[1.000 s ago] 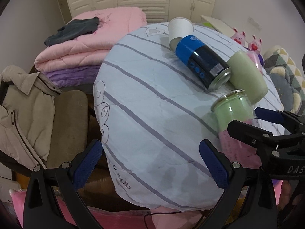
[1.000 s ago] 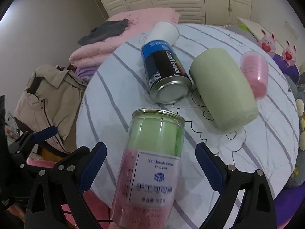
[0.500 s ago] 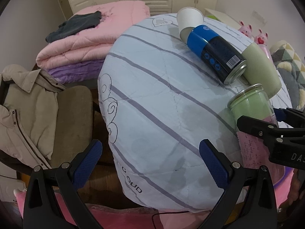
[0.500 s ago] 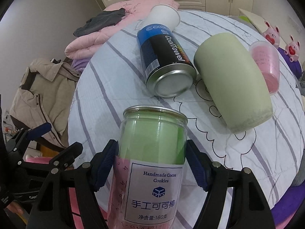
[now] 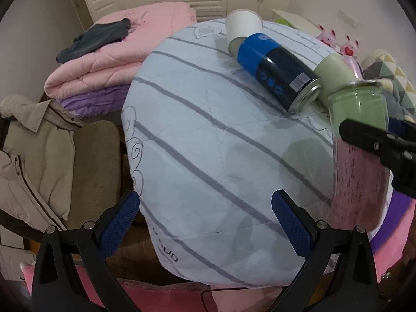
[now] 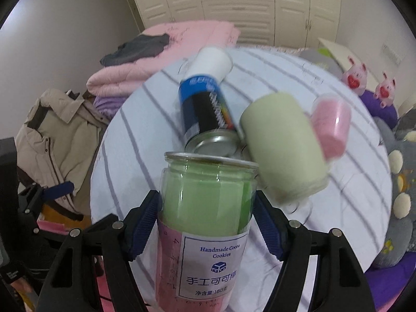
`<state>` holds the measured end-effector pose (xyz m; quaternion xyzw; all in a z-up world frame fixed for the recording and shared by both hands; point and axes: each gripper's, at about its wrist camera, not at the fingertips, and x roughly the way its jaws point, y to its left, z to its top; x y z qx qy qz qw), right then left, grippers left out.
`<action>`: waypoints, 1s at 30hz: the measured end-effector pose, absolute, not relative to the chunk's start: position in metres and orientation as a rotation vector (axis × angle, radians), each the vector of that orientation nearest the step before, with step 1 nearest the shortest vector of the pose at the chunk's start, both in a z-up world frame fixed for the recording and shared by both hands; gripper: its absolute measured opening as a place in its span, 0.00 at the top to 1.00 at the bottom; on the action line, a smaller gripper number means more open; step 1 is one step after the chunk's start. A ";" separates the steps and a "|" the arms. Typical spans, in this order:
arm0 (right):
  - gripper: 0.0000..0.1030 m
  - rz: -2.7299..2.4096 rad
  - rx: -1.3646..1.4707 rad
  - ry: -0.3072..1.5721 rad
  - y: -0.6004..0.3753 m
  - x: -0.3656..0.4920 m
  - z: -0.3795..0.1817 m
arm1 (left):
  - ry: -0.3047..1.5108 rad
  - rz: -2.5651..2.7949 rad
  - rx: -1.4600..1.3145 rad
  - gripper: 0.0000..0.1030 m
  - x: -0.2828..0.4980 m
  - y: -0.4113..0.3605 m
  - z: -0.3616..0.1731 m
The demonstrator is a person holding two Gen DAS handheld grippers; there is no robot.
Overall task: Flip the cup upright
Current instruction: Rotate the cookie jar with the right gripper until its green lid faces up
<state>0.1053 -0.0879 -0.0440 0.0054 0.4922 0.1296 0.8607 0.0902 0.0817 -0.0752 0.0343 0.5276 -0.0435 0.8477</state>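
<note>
My right gripper (image 6: 205, 223) is shut on a clear green-and-pink cookie jar (image 6: 205, 208) with a white label and holds it tilted up off the round striped table (image 6: 351, 195). The jar also shows in the left wrist view (image 5: 358, 135), near upright at the table's right edge. My left gripper (image 5: 205, 223) is open and empty above the table's near edge (image 5: 208, 156). A pale green cup (image 6: 283, 145), a blue-and-black can (image 6: 205, 111), a white paper cup (image 6: 213, 62) and a pink cup (image 6: 331, 130) lie on their sides behind the jar.
Folded pink and purple quilts (image 5: 114, 59) with a dark garment on top lie behind the table at left. A beige jacket (image 5: 28, 143) hangs over a chair at left. Pig toys (image 6: 353, 78) and cushions lie at right. White cupboards stand behind.
My right gripper has closed on the cookie jar and raised it from lying flat toward upright. My left gripper has stayed open and drawn back a little.
</note>
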 end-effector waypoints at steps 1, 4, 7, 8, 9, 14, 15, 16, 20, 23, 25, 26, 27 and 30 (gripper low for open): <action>0.29 0.268 0.006 1.022 -0.089 0.106 -0.042 | 1.112 -0.096 0.072 0.00 0.091 0.080 -0.075; 0.29 0.257 -0.012 0.987 -0.090 0.108 -0.038 | 1.110 -0.096 0.076 0.00 0.091 0.078 -0.073; 0.29 0.258 -0.033 0.952 -0.091 0.106 -0.034 | 1.106 -0.096 0.072 0.00 0.093 0.076 -0.070; 0.29 0.256 -0.040 0.939 -0.090 0.105 -0.033 | 1.106 -0.095 0.070 0.00 0.093 0.076 -0.070; 0.29 0.256 -0.050 0.925 -0.092 0.105 -0.032 | 1.105 -0.092 0.068 0.00 0.094 0.076 -0.069; 0.29 0.260 -0.063 0.881 -0.092 0.108 -0.029 | 1.102 -0.085 0.070 0.00 0.100 0.071 -0.066; 0.29 0.261 -0.064 0.869 -0.092 0.109 -0.028 | 1.100 -0.084 0.069 0.00 0.100 0.070 -0.065; 0.29 0.261 -0.063 0.858 -0.093 0.109 -0.026 | 1.099 -0.083 0.068 0.00 0.101 0.070 -0.064; 0.29 0.256 -0.067 0.824 -0.094 0.111 -0.025 | 1.087 -0.087 0.063 0.00 0.102 0.069 -0.062; 0.30 0.261 -0.075 0.815 -0.093 0.111 -0.033 | 1.087 -0.081 0.073 0.00 0.102 0.066 -0.063; 0.30 0.264 -0.083 0.801 -0.092 0.109 -0.032 | 1.092 -0.086 0.074 0.00 0.103 0.064 -0.064; 0.30 0.264 -0.086 0.800 -0.091 0.109 -0.032 | 1.096 -0.086 0.072 0.00 0.102 0.064 -0.065; 0.30 0.263 -0.089 0.796 -0.090 0.109 -0.032 | 1.102 -0.083 0.068 0.00 0.102 0.064 -0.066; 0.30 0.260 -0.099 0.793 -0.089 0.105 -0.032 | 1.105 -0.084 0.055 0.00 0.098 0.063 -0.065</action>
